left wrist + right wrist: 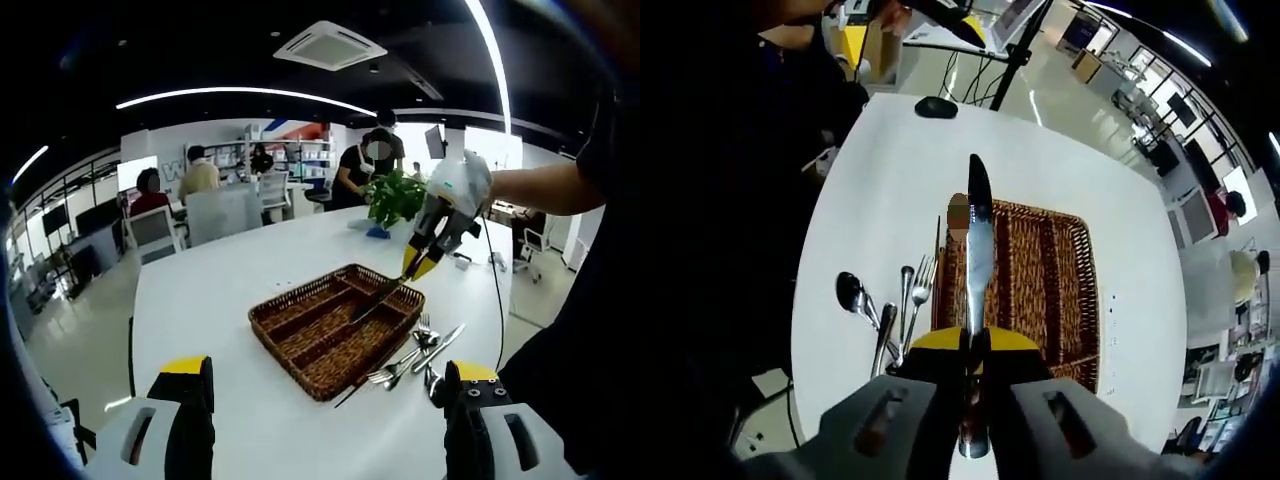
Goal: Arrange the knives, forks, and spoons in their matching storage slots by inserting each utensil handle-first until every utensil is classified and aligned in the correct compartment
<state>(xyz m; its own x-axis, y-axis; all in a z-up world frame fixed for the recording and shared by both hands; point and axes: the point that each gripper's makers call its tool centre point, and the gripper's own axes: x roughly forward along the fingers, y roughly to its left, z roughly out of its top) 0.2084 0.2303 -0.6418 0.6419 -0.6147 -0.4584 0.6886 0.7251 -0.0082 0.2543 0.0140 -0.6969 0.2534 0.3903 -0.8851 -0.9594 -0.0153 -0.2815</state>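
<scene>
- The right tool [975, 372] is clamped on a knife [979, 240], whose long axis runs straight ahead of the jaws, blade end forward.
- Directly beneath and ahead of this tool lies the wicker tray [1060, 270]; its slots look parallel to the knife.
- In the left gripper view the knife [378, 298] slants down over the tray [300, 325].
- Remaining cutlery [890, 310] sits on the surface [880, 180], left of the right tool.
- The left tool [325, 400] hangs back, jaws apart, empty; the right is nearer.
</scene>
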